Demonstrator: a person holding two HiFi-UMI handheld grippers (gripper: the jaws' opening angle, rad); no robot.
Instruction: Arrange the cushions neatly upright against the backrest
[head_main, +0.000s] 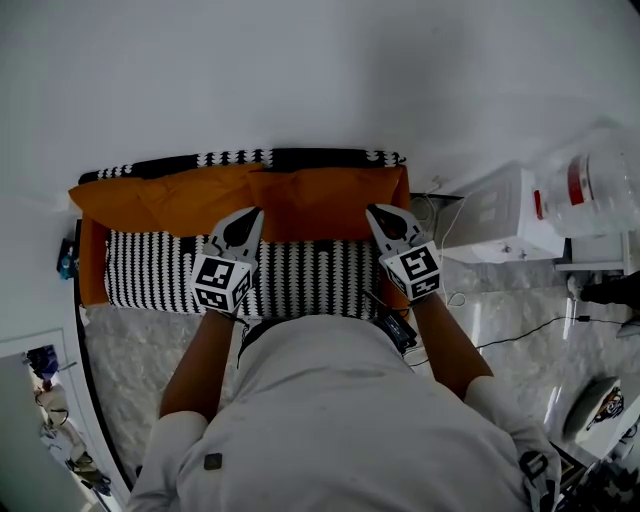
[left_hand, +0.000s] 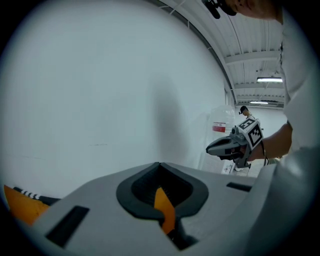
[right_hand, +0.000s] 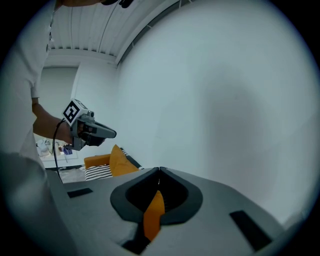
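Two orange cushions lean on the backrest of a black-and-white patterned sofa (head_main: 300, 275). The left cushion (head_main: 160, 200) is untouched. My left gripper (head_main: 252, 214) and right gripper (head_main: 376, 212) are both shut on the lower corners of the right cushion (head_main: 330, 195). In the left gripper view, a strip of orange fabric (left_hand: 165, 210) is pinched between the closed jaws of the left gripper (left_hand: 159, 165), with the right gripper (left_hand: 222, 147) beyond. In the right gripper view, orange fabric (right_hand: 153, 215) sits in the closed right gripper (right_hand: 159, 171). The left gripper (right_hand: 105, 133) and the left cushion (right_hand: 120, 161) show behind.
A white wall rises right behind the sofa. A white cabinet (head_main: 495, 215) and a clear container (head_main: 600, 190) stand to the right, with cables (head_main: 520, 330) across the glossy floor. A pale shaggy rug (head_main: 130, 380) lies before the sofa. A small blue object (head_main: 67, 262) sits at its left end.
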